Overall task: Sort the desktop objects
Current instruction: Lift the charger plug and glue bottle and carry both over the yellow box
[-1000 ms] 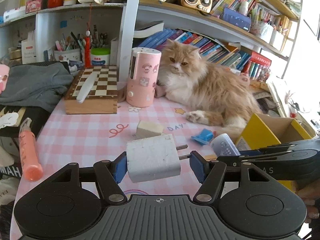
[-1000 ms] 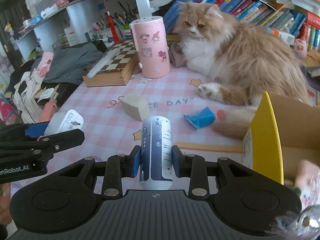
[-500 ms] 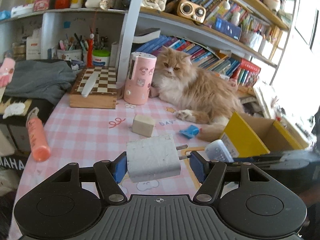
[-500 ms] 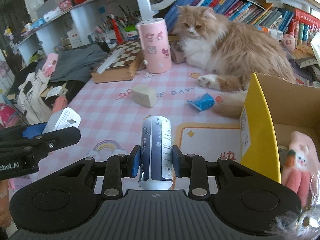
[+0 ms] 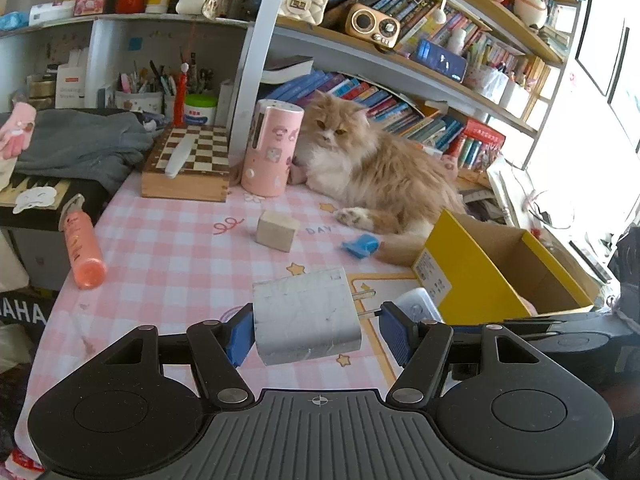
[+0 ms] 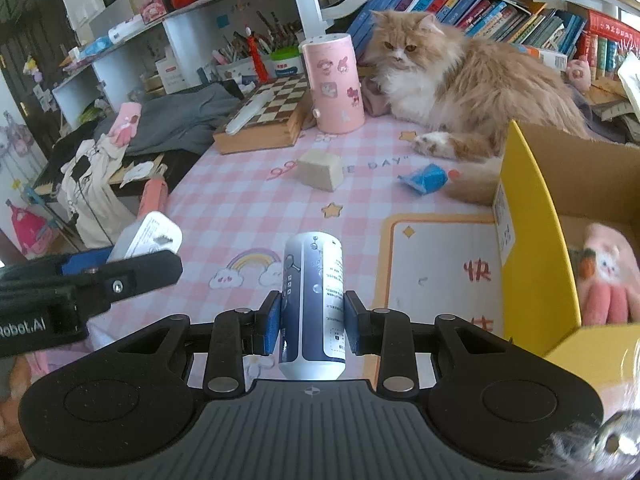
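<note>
My left gripper (image 5: 316, 330) is shut on a white plug charger (image 5: 306, 316), held above the pink checked tablecloth (image 5: 168, 256); its prongs touch the right pad. It also shows in the right wrist view (image 6: 146, 236). My right gripper (image 6: 312, 322) is shut on a white and dark blue bottle (image 6: 314, 300), held left of the yellow cardboard box (image 6: 532, 240). A pink plush glove (image 6: 604, 272) lies in the box. A beige eraser block (image 5: 277, 230), a blue wrapper (image 5: 360, 245) and an orange tube (image 5: 82, 246) lie on the table.
A ginger cat (image 5: 372, 172) lies at the back right, next to the box (image 5: 480, 276). A pink cylinder (image 5: 270, 148) and a chessboard box (image 5: 188, 164) stand at the back. Grey clothes (image 5: 76, 144) lie to the left. Shelves of books rise behind.
Both grippers have pulled back and risen with their objects held; the table looks farther away and more of the box's inside shows in the right wrist view.
</note>
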### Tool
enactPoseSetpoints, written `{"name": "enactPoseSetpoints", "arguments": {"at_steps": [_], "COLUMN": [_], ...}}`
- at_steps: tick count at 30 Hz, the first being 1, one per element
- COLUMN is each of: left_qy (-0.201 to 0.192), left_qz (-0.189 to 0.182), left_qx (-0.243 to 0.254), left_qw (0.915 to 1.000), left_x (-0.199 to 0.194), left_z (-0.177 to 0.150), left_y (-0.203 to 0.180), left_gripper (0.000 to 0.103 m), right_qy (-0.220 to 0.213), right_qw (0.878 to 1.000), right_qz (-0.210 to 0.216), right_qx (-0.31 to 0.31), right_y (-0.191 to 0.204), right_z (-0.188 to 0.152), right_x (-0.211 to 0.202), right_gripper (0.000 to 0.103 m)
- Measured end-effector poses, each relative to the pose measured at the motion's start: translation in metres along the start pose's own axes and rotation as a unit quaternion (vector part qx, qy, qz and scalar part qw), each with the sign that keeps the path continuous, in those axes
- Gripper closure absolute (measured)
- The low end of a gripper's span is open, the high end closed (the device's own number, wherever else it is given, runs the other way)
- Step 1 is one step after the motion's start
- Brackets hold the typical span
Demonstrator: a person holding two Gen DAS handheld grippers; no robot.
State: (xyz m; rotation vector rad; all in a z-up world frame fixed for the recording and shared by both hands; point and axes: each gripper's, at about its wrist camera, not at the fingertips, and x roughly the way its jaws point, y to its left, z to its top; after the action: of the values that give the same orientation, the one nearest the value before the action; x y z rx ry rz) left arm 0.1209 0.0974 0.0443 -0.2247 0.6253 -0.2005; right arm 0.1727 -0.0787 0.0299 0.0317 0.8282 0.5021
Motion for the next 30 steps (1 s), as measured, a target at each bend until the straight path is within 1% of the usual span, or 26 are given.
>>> {"name": "enactPoseSetpoints", "arguments": {"at_steps": [9, 15, 23, 26, 30], "left_qy": [0.009, 0.028, 0.046, 0.048, 0.056], "left_qz": [-0.018, -0.044, -0.090, -0.106, -0.134], "left_qx": [0.017, 0.039, 0.069, 0.086, 0.110], "left_qw": [0.9996, 0.9979, 0.9925, 0.9895, 0.9833], "left_x": [-0.010, -0.010, -0.003, 0.000, 0.006], "left_z": [-0.010, -0.018, -0.025, -0.025, -0.026], "left_y": [-0.010, -0.022, -0.042, -0.054, -0.070], "left_gripper": [0.037, 0.037, 0.037, 0.037, 0.037], "right_qy": [-0.004, 0.000, 0.000, -0.003, -0.011], "right_qw": [1.000, 1.000, 0.998, 0.996, 0.991], "right_qz": [-0.008, -0.019, -0.057, -0.074, -0.101], "right_qx": [-0.004, 0.001, 0.039, 0.056, 0.082], "right_y": [0.009, 0.010, -0.002, -0.009, -0.020], "right_z": [-0.019, -0.035, -0.058, -0.065, -0.075], "right_x": [-0.015, -0.025, -0.046, -0.054, -0.069], "right_gripper": [0.073, 0.073, 0.073, 0.073, 0.073]}}
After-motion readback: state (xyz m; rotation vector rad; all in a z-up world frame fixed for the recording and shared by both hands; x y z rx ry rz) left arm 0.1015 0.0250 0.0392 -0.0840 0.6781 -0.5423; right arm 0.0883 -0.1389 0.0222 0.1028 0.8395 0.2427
